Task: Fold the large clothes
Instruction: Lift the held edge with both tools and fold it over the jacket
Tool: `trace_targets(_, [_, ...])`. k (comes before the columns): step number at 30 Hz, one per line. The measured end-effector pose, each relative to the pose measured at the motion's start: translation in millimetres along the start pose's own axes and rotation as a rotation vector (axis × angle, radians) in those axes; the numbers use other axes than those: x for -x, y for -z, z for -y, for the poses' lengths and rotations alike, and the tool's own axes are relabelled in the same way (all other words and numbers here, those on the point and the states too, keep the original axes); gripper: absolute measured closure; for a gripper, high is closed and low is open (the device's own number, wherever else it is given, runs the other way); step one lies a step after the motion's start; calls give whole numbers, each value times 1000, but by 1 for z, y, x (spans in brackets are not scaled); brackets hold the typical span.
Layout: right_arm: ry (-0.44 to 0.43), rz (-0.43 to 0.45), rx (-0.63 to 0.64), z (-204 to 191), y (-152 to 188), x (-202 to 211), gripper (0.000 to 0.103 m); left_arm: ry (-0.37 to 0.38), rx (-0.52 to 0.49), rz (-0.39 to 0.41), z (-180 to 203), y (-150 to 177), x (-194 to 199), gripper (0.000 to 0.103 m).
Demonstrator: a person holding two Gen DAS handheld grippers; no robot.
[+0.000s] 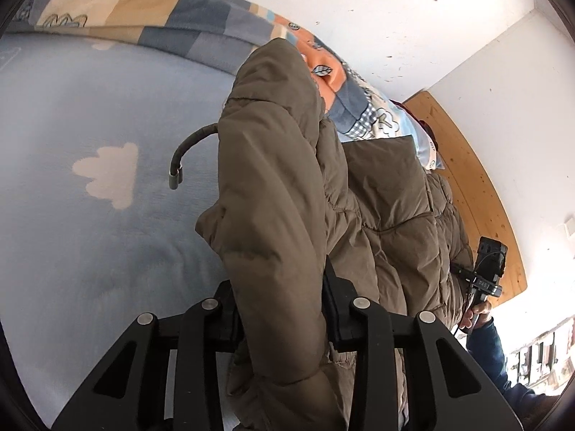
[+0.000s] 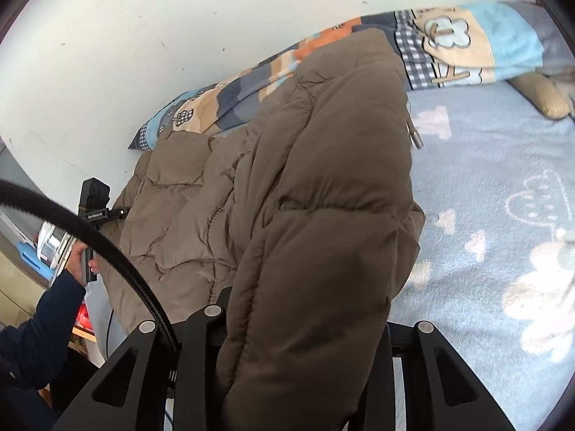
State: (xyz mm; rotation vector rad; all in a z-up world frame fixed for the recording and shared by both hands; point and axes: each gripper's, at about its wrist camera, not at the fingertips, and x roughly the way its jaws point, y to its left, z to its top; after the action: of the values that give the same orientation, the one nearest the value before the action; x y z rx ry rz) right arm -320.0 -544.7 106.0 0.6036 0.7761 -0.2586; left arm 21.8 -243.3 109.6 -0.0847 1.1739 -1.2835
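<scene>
Puffy jacket gripped at both ends, part lifted off the bed.

Your left hand-held gripper and right hand-held gripper are each clamped narrow on a thick roll of the padded jacket; the rest lies on the bed between them, by the quilt. Expect it soft, bulky and springy, with a slick shell, probably light. Pinch deep across a stitched seam, not a loose puff, and mind the dangling cord.

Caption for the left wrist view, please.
Left gripper clamps a puffy fold of the brown quilted jacket above the blue cloud-print blanket.
</scene>
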Motion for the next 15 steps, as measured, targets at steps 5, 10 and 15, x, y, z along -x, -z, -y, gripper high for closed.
trace_targets(5, [3, 10, 21, -12, -1, 28, 67, 7, -14, 39, 27, 16, 39, 70])
trace_targets(10, [-13, 42, 39, -38, 11, 59, 67, 1, -45, 83, 56, 43, 84, 70])
trace_targets(15, [-23, 60, 50, -61, 36, 88, 67, -9, -64, 103, 77, 72, 111, 70])
